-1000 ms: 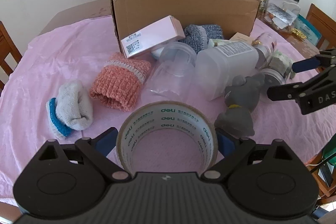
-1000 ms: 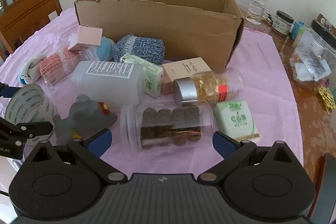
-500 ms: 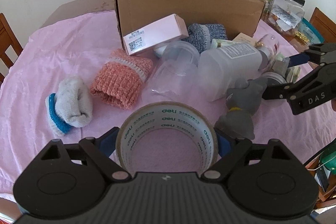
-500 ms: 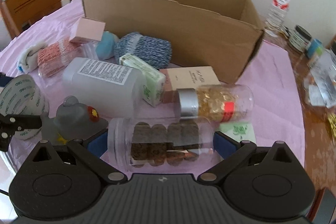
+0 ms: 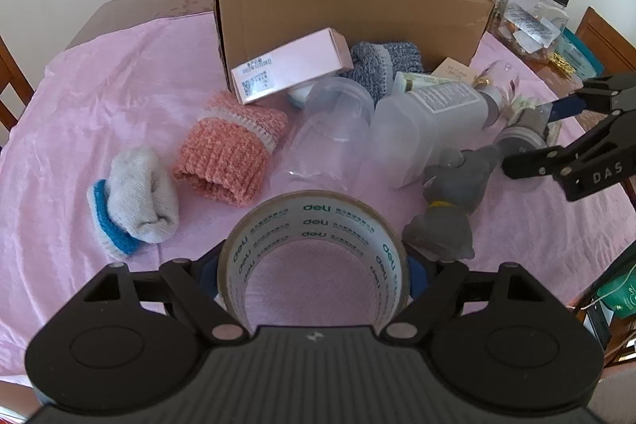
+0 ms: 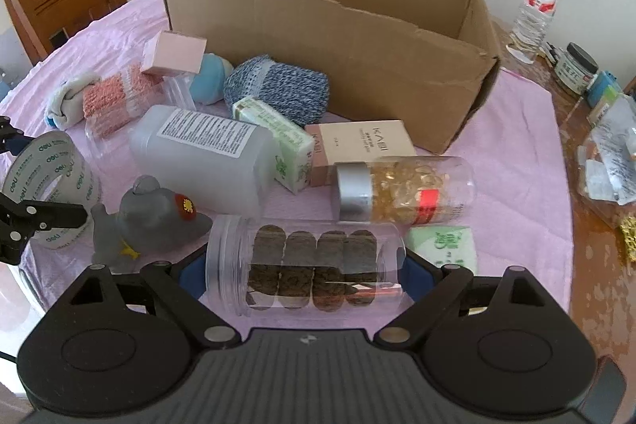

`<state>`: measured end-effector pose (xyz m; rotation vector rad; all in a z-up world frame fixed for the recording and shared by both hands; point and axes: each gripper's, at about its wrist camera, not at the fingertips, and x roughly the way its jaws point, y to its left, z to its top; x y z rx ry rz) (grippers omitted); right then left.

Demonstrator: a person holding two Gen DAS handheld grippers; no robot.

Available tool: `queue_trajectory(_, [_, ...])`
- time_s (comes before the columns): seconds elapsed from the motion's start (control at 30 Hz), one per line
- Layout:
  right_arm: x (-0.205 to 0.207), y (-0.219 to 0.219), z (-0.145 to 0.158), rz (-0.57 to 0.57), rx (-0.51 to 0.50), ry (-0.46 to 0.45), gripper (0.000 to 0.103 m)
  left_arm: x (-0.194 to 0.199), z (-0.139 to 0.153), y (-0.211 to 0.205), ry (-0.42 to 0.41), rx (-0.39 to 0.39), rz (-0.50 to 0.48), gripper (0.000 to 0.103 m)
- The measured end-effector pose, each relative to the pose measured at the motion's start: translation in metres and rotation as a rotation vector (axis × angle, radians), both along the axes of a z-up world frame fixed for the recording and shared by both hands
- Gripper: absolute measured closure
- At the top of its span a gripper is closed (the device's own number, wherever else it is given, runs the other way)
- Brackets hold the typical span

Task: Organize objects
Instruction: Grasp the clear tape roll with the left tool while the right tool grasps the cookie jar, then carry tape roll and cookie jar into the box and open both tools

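Note:
A roll of clear tape (image 5: 314,225) stands on edge on the pink cloth (image 5: 119,98), and my left gripper (image 5: 312,273) is closing on it, blue pads touching both sides. A clear jar of dark biscuits (image 6: 306,265) lies on its side lengthwise in my right gripper (image 6: 302,273), whose jaws are closing with the pads at the jar's two ends. Behind the clutter stands an open cardboard box (image 6: 357,38). The left wrist view shows the right gripper (image 5: 532,138) at the right edge. The tape roll (image 6: 47,185) shows at the left of the right wrist view.
On the cloth lie a grey plush toy (image 6: 159,217), a frosted bottle (image 6: 206,153), a jar of golden capsules (image 6: 405,189), small boxes (image 6: 357,146), rolled socks (image 5: 230,153) and a clear cup (image 5: 330,142). A water bottle (image 6: 536,2), jars and chairs ring the table.
Both grippers' jaws have narrowed, the left onto the tape roll and the right onto the biscuit jar. The right wrist view has edged forward over the jar.

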<state>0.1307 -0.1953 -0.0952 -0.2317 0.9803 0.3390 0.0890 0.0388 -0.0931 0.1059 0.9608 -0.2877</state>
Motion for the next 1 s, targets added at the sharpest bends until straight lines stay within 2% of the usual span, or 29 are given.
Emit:
queue_trajectory(0.23, [0.001, -0.007, 0.032, -0.035, -0.03, 0.01, 0.007, 0.012, 0.037, 0.008, 0.012, 0.014, -0.026, 0.019])
queue_trajectory(0.43, [0.014, -0.007, 0.079, -0.016, -0.001, -0.068, 0.007, 0.045, 0.088, 0.008, -0.073, 0.033, -0.051, 0.019])
queue_trajectory(0.6, [0.039, -0.004, 0.112, -0.014, 0.034, -0.154, 0.007, 0.092, 0.121, -0.003, -0.158, 0.027, -0.057, 0.019])
queue_trajectory(0.77, [0.08, 0.004, 0.125, -0.022, 0.054, -0.197, 0.007, 0.147, 0.131, -0.022, -0.197, 0.051, -0.062, 0.019])
queue_trajectory(0.87, [0.105, 0.01, 0.126, -0.023, 0.061, -0.187, 0.007, 0.176, 0.13, -0.032, -0.174, 0.053, -0.07, 0.019])
queue_trajectory(1.0, [0.134, 0.017, 0.118, -0.025, 0.04, -0.159, 0.007, 0.208, 0.114, -0.04, -0.134, 0.064, -0.036, 0.019])
